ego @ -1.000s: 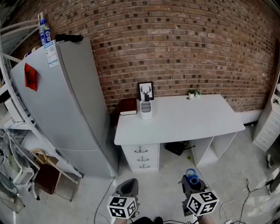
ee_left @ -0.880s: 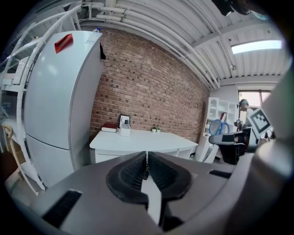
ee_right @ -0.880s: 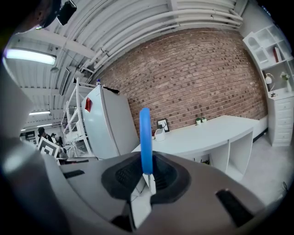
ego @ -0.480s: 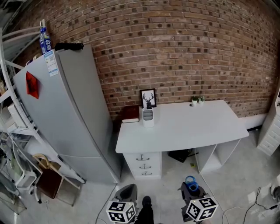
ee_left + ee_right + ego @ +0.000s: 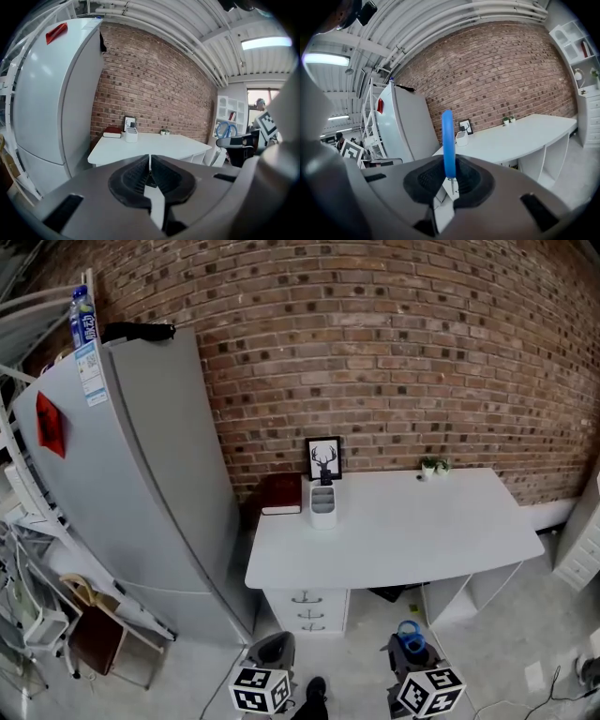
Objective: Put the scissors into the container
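Note:
The blue-handled scissors [image 5: 409, 637] stand handle-up in my right gripper [image 5: 410, 651], which is shut on them at the bottom of the head view. In the right gripper view the blue handle [image 5: 448, 143] rises from between the jaws of the right gripper [image 5: 449, 180]. My left gripper [image 5: 273, 650] is low at the left, shut with nothing in it; its jaws meet in the left gripper view [image 5: 150, 174]. The white container [image 5: 323, 505] stands on the white desk [image 5: 394, 540] near its back left, also seen as a small container [image 5: 131, 135] and container [image 5: 461, 138].
A grey fridge [image 5: 141, 484] stands left of the desk, with a metal rack [image 5: 23, 549] beyond it. A deer picture [image 5: 324, 461], a dark red book [image 5: 281, 495] and a small plant [image 5: 432, 467] sit at the desk's back by the brick wall. Drawers [image 5: 307, 607] are under the desk.
The desk and fridge have grown and shifted slightly in the head view as I came closer. Both grippers stay low in the frame, the right one still gripping the scissors.

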